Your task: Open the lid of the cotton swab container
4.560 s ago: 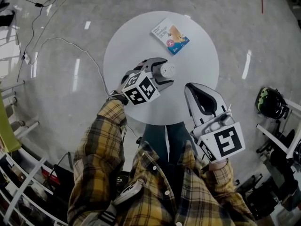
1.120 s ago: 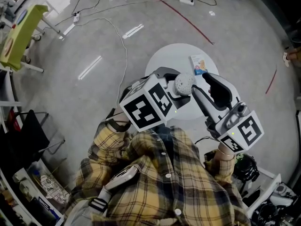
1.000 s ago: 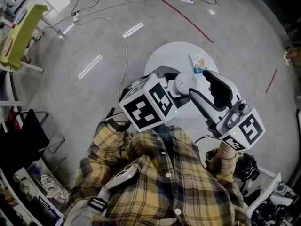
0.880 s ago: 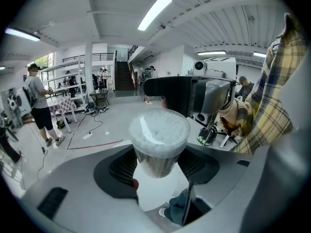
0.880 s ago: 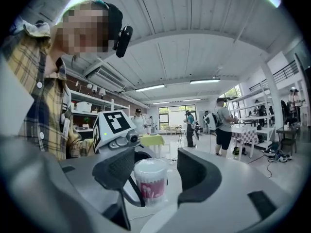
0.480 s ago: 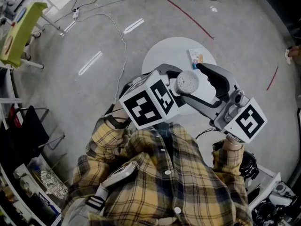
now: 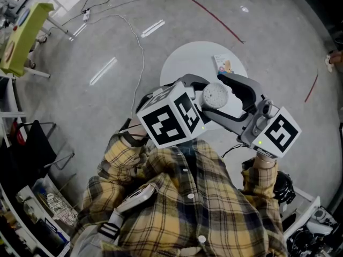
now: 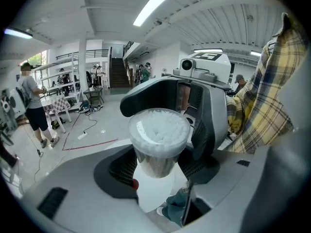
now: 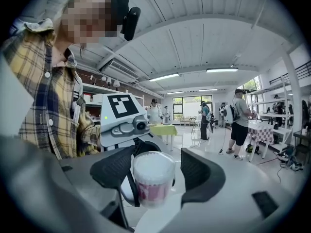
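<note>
Right gripper [image 9: 156, 173]: the jaws are opening and stand wide on either side of the top end of the clear, round plastic cotton swab container [image 9: 153, 178]. In the right gripper view the left-hand jaw lies just beside the wall and the right-hand jaw stands apart with a plain gap. No pad presses, and this claw holds nothing. Left gripper [image 8: 158, 165]: it is clamped on the container's lower body with a ribbed pad on each side, carrying it in the air. The flat translucent lid [image 8: 158, 127] appears seated, with white swab heads showing through it. The round white table [image 7: 187, 63] lies below and beyond both claws, and a small printed booklet [image 7: 222, 64] rests on its far part. Governing relation: the container sits directly between the right jaws, its long axis upright across their closing line, with the lid end at pad level. The right claw is the free one and the nearer to the lid. Assessment: the lid is not yet off. The next move calls for the right jaws to close on the lid rim alone, above the left claw's hold.
</note>
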Demonstrator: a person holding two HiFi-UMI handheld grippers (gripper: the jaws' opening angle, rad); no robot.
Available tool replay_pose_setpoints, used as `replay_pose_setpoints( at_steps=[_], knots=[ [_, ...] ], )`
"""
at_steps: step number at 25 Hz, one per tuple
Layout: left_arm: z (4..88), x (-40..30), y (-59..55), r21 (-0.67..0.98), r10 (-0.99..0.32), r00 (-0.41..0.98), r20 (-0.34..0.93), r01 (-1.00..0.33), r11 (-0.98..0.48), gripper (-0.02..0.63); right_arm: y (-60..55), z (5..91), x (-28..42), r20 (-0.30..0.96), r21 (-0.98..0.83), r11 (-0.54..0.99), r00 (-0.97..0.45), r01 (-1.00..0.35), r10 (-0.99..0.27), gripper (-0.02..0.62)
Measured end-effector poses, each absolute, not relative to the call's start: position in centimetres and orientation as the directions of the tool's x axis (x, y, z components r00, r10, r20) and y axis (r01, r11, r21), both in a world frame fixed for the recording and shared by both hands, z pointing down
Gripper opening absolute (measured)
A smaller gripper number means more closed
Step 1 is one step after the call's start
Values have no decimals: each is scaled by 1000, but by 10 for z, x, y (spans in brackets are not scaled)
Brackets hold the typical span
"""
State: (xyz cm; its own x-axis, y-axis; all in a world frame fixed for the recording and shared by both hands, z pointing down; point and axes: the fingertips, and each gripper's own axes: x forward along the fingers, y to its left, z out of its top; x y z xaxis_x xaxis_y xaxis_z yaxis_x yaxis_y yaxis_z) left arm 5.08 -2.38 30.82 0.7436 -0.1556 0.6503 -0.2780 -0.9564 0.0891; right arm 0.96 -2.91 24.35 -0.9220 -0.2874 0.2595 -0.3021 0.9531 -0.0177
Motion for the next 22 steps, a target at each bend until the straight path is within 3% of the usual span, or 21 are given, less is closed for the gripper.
replay_pose_setpoints(
  at_steps=[22],
  knots=[
    [312, 46, -24, 44, -162, 733, 661, -253, -966, 270, -32, 251, 9, 287, -137, 946, -926, -293, -245, 276]
  ],
)
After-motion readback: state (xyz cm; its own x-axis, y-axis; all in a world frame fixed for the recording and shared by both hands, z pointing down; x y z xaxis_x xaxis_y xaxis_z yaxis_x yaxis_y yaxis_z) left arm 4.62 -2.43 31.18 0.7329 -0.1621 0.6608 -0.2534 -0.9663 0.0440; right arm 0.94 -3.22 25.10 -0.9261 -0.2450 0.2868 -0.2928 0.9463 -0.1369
